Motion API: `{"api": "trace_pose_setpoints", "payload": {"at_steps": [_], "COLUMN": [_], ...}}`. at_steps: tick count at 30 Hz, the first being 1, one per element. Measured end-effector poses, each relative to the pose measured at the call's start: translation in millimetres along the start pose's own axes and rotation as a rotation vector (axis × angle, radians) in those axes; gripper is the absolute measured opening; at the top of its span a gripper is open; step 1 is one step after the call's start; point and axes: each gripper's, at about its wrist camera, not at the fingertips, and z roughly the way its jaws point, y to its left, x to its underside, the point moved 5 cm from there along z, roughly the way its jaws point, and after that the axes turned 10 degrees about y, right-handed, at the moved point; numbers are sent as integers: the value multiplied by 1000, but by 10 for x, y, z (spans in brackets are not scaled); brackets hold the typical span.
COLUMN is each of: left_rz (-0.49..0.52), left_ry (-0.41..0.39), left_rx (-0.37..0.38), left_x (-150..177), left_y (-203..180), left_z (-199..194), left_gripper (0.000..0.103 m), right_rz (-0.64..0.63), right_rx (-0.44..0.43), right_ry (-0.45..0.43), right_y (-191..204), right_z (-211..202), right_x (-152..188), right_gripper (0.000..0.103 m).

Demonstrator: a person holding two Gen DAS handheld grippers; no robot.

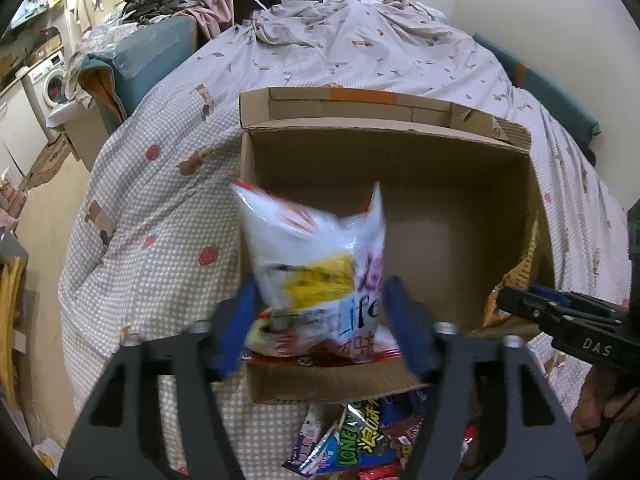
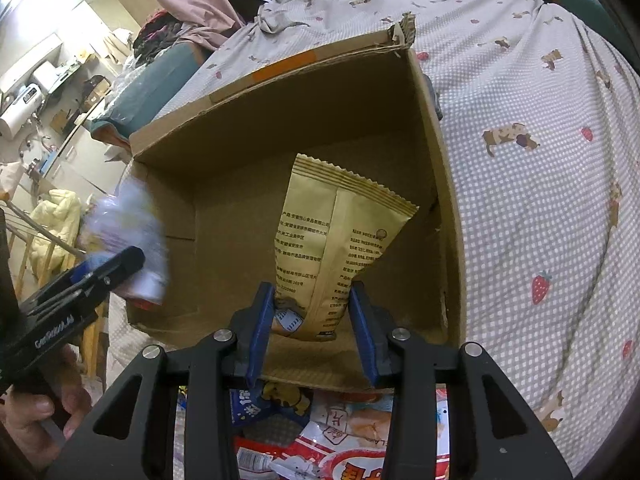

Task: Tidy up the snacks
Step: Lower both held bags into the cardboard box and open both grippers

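Observation:
An open cardboard box (image 1: 384,148) stands on the bed. My left gripper (image 1: 320,316) is shut on a white snack bag (image 1: 316,256) with red and yellow print, held over the box's near left part; the bag is blurred. My right gripper (image 2: 314,312) is shut on a tan kraft snack bag (image 2: 336,240), held upright inside the box (image 2: 280,92) near its right wall. The right gripper (image 1: 516,300) and the tan bag (image 1: 524,272) also show at the right of the left wrist view. The left gripper (image 2: 120,268) with the white bag (image 2: 128,232) shows at the left of the right wrist view.
A pile of loose snack packets (image 1: 360,440) lies on the bed in front of the box, also seen in the right wrist view (image 2: 340,440). The checked bedspread (image 1: 160,208) surrounds the box. A washing machine (image 1: 50,80) and clutter stand far left.

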Motion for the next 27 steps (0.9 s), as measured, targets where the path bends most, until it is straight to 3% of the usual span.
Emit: {"api": "trace_pose_setpoints", "payload": {"at_steps": [4, 6, 8, 11, 24, 27], "left_rz": [13, 21, 20, 6, -49, -67], "left_ry": [-34, -51, -53, -48, -105, -112], "left_rx": [-18, -31, -32, -32, -11, 6], "left_x": [-7, -9, -14, -15, -33, -24], "left_y": [-33, -40, -32, 0, 96, 120], "left_z": [-71, -98, -104, -93, -267, -324], "left_gripper": [84, 85, 85, 85, 85, 85], "right_rz": [-3, 6, 19, 41, 30, 36], "right_rx": [-20, -26, -41, -38, -27, -63], "right_ry": [-8, -12, -20, -47, -95, -126], "right_y": [27, 28, 1, -46, -21, -5], "right_z": [-20, -30, -54, -106, -243, -346], "right_x": [-6, -13, -22, -36, -105, -108], "right_gripper": [43, 47, 65, 78, 83, 83]}}
